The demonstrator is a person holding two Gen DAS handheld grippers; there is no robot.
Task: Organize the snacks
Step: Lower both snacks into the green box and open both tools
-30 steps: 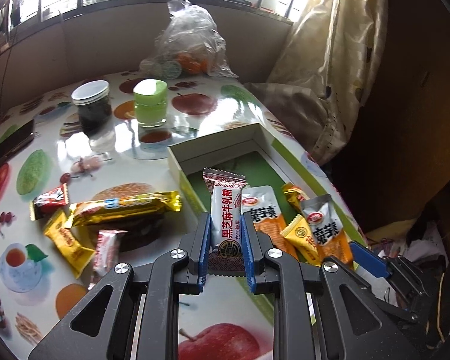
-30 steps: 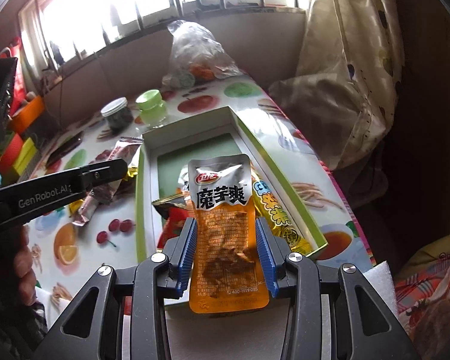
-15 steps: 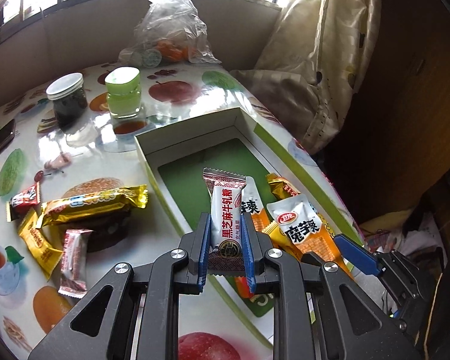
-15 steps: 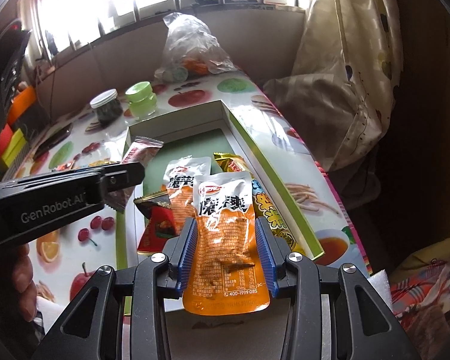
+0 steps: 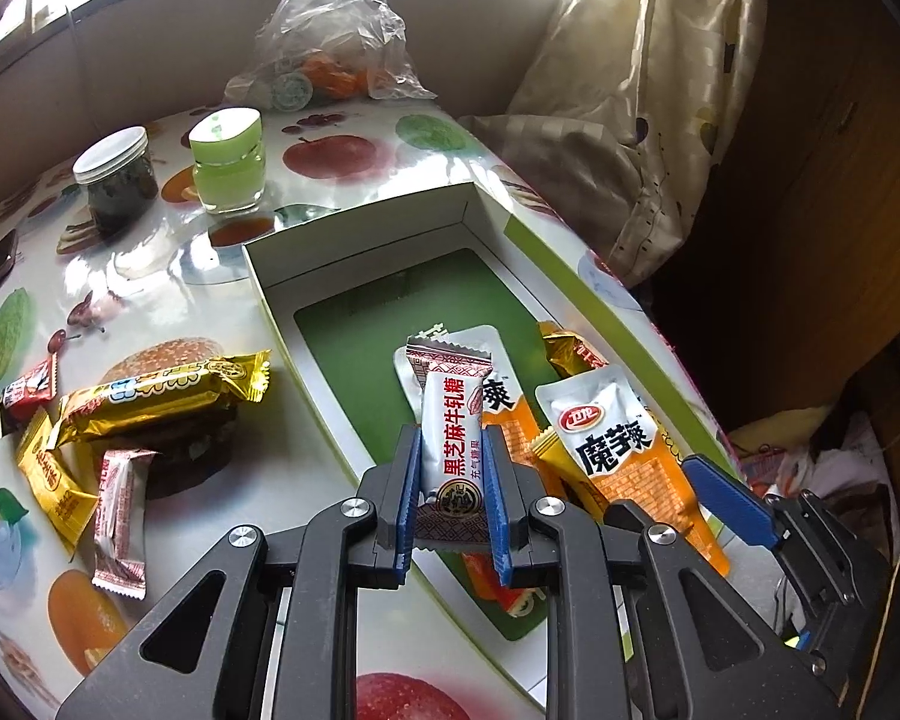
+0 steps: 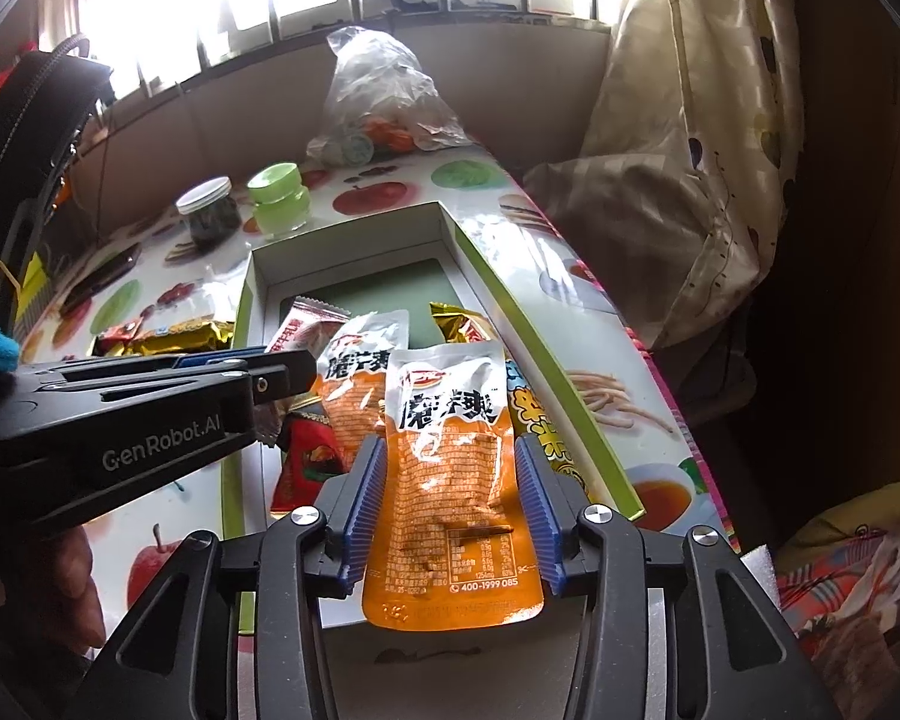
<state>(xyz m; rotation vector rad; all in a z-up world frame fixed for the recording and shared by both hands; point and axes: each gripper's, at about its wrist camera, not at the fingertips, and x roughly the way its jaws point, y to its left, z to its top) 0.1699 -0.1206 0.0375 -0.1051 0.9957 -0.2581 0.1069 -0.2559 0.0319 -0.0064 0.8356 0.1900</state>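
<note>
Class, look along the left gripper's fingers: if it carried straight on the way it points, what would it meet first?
Most likely the orange pouch lying in the green box, just past the candy bar the left gripper holds; depth is hard to judge.

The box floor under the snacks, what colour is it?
Dark green, framed by white inner walls; the box floor shows best in the left wrist view.

White sesame-nougat candy wrapper (image 5: 447, 441), upright, clamped in the left gripper (image 5: 448, 501) over a shallow green-lined cardboard box (image 5: 354, 330). Orange-and-white konjac pouch (image 6: 450, 480) between the right gripper's (image 6: 450, 504) just-opened jaws, at the box's near end. Gold-wrapped bar (image 5: 162, 390) lies left of the box.
</note>
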